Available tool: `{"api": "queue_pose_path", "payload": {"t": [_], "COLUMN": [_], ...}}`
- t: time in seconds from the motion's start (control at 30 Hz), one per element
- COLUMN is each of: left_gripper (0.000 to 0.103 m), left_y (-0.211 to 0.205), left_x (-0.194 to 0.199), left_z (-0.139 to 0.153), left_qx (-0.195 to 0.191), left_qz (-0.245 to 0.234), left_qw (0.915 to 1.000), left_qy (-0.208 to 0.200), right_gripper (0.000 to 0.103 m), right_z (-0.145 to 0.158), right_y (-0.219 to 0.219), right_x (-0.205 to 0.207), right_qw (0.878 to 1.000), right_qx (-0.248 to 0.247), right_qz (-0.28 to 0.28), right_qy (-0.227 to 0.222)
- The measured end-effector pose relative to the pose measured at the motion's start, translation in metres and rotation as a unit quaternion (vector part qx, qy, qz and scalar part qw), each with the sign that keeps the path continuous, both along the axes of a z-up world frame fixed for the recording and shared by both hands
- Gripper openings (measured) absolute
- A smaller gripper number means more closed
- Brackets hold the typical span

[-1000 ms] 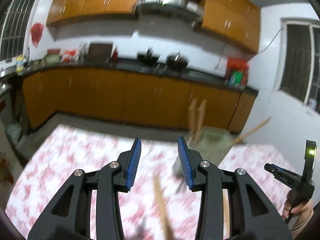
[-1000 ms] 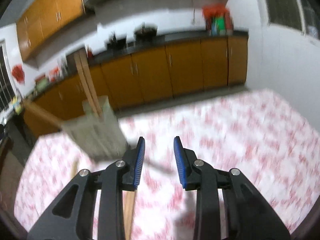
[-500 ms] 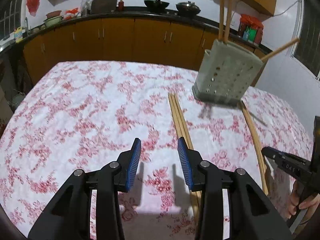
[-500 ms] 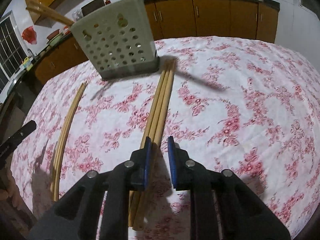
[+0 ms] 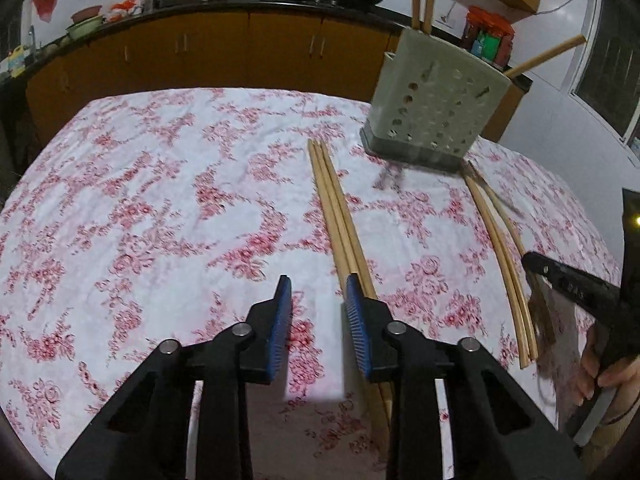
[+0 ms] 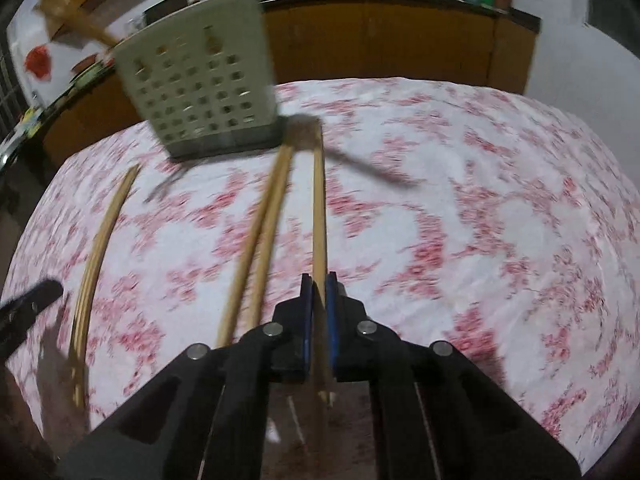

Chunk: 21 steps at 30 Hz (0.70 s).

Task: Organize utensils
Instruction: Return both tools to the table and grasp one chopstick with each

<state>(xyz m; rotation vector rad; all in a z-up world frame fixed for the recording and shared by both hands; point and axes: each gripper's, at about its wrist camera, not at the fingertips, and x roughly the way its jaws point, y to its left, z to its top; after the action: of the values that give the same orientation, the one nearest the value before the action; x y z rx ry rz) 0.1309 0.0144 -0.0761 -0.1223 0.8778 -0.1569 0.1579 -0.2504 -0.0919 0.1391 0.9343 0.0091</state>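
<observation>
A pale perforated utensil holder (image 5: 434, 120) stands on the floral tablecloth (image 5: 160, 200) with chopsticks sticking out of its top; it also shows in the right wrist view (image 6: 200, 80). My left gripper (image 5: 318, 296) is open and empty, just left of a bundle of wooden chopsticks (image 5: 340, 216) lying on the cloth. My right gripper (image 6: 318, 284) is shut on one wooden chopstick (image 6: 319, 208), which points toward the holder. Two more chopsticks (image 6: 260, 240) lie just left of it.
Another bundle of chopsticks (image 5: 500, 248) lies at the right in the left wrist view, and at the left in the right wrist view (image 6: 96, 252). Orange kitchen cabinets (image 5: 240, 52) with a dark counter run behind the table. The table edge is close below both grippers.
My right gripper has closed on one chopstick and drawn it apart from the other two. My left gripper has moved lower and slightly right, still open.
</observation>
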Motion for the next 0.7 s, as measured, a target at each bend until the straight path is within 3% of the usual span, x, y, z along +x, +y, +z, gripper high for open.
{"api": "queue_pose_path", "payload": {"t": [0.3, 0.7], "left_gripper": [0.02, 0.016], "left_y": [-0.013, -0.015], "left_x": [-0.002, -0.001], "left_z": [-0.01, -0.012], "left_qx": [0.004, 0.034], "left_qz": [-0.028, -0.022], "left_qw": [0.9995, 0.999], "left_qy": [0.017, 0.021], "right_gripper": [0.008, 0.012], "right_z": [-0.003, -0.002], "right_y": [-0.015, -0.012], "right_x": [-0.002, -0.004], "right_qw": [1.0, 1.0], "right_qx": [-0.003, -0.014], "right_qz": [-0.007, -0.008], "right_qy": [-0.001, -0.002]}}
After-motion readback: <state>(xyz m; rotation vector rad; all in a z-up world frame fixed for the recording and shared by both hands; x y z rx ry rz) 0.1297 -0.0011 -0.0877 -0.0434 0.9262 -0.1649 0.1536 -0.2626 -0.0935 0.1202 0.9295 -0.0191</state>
